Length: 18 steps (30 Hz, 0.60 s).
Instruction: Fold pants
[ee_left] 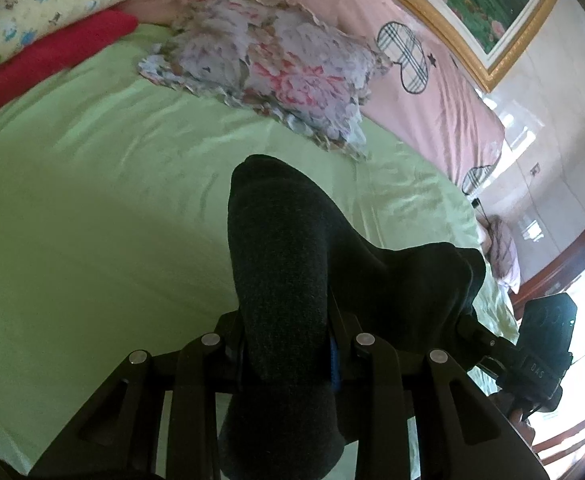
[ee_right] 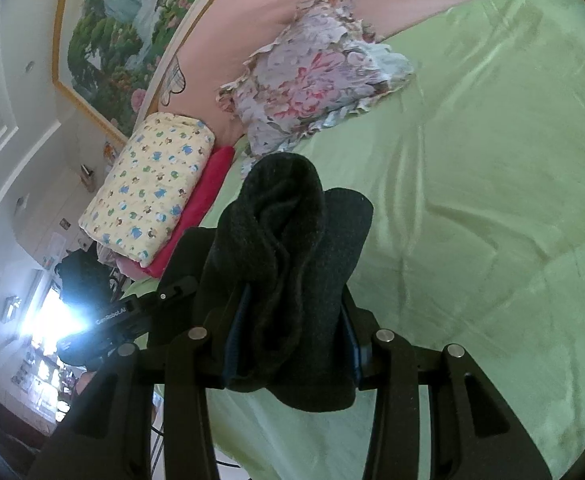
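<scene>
Both views are fisheye cameras riding on a hand-held gripper, looking forward and downward along its fingers, close over the green bed (ee_left: 92, 200). The left wrist view faces the floral pillow (ee_left: 276, 68) at 12 o'clock, with the framed painting (ee_left: 472, 4) at 1 o'clock. The right wrist view has the same floral pillow (ee_right: 312, 76) at 12 o'clock and the painting (ee_right: 124, 36) at 10 o'clock. Both share pillow, bed and painting.
</scene>
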### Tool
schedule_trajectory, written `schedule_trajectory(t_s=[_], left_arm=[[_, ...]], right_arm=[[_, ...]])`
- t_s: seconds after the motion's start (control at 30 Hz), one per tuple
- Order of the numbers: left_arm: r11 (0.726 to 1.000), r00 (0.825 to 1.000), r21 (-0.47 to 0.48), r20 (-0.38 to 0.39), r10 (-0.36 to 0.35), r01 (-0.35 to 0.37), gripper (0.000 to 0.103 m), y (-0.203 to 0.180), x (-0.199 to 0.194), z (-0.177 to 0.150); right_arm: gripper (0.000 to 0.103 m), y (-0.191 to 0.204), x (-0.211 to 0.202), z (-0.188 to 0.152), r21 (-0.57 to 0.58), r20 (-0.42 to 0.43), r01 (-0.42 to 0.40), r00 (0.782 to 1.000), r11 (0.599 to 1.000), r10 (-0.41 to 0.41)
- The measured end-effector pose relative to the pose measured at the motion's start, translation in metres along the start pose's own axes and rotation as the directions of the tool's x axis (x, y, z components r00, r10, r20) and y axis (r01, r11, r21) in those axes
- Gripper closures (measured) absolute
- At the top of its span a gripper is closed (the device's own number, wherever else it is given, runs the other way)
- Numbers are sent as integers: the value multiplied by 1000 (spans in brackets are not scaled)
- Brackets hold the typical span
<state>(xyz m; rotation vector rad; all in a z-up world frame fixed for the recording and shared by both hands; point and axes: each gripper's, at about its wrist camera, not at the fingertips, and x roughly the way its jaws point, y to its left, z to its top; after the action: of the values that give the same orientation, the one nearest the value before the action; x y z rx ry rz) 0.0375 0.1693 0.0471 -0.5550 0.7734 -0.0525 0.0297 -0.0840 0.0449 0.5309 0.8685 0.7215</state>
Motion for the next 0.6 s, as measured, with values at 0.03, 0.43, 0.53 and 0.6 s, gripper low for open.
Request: schedule_trajectory(t_s=[0.03, 0.43, 0.53, 0.6], left_arm=[[1000, 1000, 0, 4, 4, -4, 74, 1, -1, 2], [998, 997, -5, 50, 65, -65, 74, 15, 1, 33], [997, 995, -8, 62, 81, -80, 74, 19, 4, 43], [996, 993, -15, 72, 89, -88, 74, 24, 7, 51]], right_arm=[[60, 1, 2, 1, -3, -1, -3, 1000, 1000, 3], [60, 17, 42, 36, -60, -18, -25, 1000, 998, 24], [60, 20, 53, 45, -71, -21, -26, 999, 997, 25], [60, 20, 61, 51, -72, -25, -29, 999, 997, 27]])
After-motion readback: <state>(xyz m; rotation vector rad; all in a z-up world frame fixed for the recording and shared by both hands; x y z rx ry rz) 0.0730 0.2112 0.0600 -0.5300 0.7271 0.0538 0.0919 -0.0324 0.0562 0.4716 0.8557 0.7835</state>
